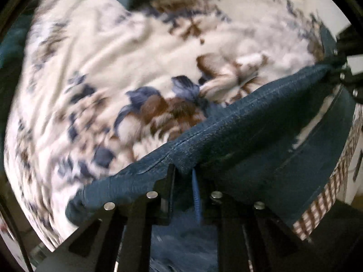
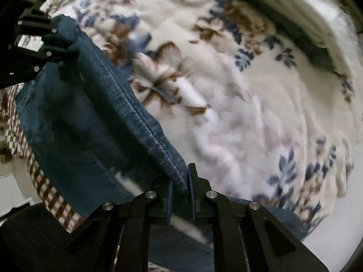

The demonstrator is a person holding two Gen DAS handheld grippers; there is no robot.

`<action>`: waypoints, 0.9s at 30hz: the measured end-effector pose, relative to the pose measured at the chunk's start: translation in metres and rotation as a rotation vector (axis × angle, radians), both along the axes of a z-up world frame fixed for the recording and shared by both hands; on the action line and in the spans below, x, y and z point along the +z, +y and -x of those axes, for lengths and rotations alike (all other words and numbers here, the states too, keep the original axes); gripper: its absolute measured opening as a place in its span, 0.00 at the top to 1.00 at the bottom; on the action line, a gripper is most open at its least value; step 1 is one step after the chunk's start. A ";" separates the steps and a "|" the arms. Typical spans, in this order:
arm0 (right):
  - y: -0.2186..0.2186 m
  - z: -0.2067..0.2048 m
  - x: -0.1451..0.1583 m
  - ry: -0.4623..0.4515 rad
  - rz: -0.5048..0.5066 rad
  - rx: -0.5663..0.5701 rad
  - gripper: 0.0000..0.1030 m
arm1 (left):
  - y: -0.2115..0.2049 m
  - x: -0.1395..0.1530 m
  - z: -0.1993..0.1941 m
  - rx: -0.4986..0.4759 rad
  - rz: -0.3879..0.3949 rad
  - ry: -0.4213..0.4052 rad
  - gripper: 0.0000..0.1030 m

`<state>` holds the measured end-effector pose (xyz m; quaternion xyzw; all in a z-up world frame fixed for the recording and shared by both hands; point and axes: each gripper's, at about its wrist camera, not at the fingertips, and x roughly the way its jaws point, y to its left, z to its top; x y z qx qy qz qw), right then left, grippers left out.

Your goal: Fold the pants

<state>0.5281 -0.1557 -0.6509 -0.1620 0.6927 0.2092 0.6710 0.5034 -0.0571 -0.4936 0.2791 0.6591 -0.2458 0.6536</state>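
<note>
Pants (image 1: 261, 122): dark blue denim, held up off the bed between both claws, seamed edge stretched taut from one claw to the other.

Left claw (image 1: 183, 172): fingers together, clamped on the seamed edge of the denim. Fabric bunches over the left finger and drapes down to the near right in the left wrist view. Blue pad edge visible just below the pinch.

Right claw (image 2: 180, 181): fingers together, clamped on the same edge; seam runs straight into the pinch between the two blue pads. Denim hangs down to the near left of it in the right wrist view.

Each camera sees the other claw at the far end of the seam: right one at the right edge of the left view (image 1: 340, 68), left one at top left of the right view (image 2: 45, 45), both with denim gathered at the tips.

Blanket (image 1: 113, 56): white, fleecy, blue and brown floral print, spread over the bed beneath the pants. Blurred in both views.

Checked cloth (image 2: 45, 195): brown and white, showing at the bed's edge under the hanging denim.

Pale folded item with dark trim (image 2: 295, 22) at the far right of the blanket; can't tell what it is.
</note>
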 end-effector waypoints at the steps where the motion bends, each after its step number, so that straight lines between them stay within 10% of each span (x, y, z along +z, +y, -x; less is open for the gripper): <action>1: 0.000 0.018 0.010 -0.020 0.001 -0.002 0.88 | 0.005 0.011 0.011 0.021 0.011 -0.009 0.89; 4: 0.009 0.051 0.033 -0.041 0.002 -0.010 0.88 | 0.028 0.041 0.053 0.150 0.062 -0.004 0.89; 7: 0.026 0.091 0.044 -0.005 0.012 -0.020 0.88 | 0.028 0.006 0.108 0.286 0.087 0.033 0.89; 14: 0.049 0.165 -0.028 0.085 0.108 -0.039 0.88 | 0.051 -0.094 0.166 0.672 0.067 0.238 0.90; 19: 0.043 0.161 -0.039 0.151 0.091 -0.136 0.81 | 0.074 -0.097 0.186 0.849 0.072 0.245 0.85; 21: 0.030 0.156 -0.023 0.175 0.009 -0.227 0.58 | 0.081 -0.075 0.194 0.896 0.085 0.207 0.74; 23: 0.015 0.151 -0.002 0.173 -0.072 -0.314 0.02 | 0.085 -0.055 0.200 0.923 0.084 0.151 0.59; 27: -0.034 0.134 0.042 0.152 -0.190 -0.540 0.02 | 0.088 -0.025 0.199 0.952 0.076 0.038 0.13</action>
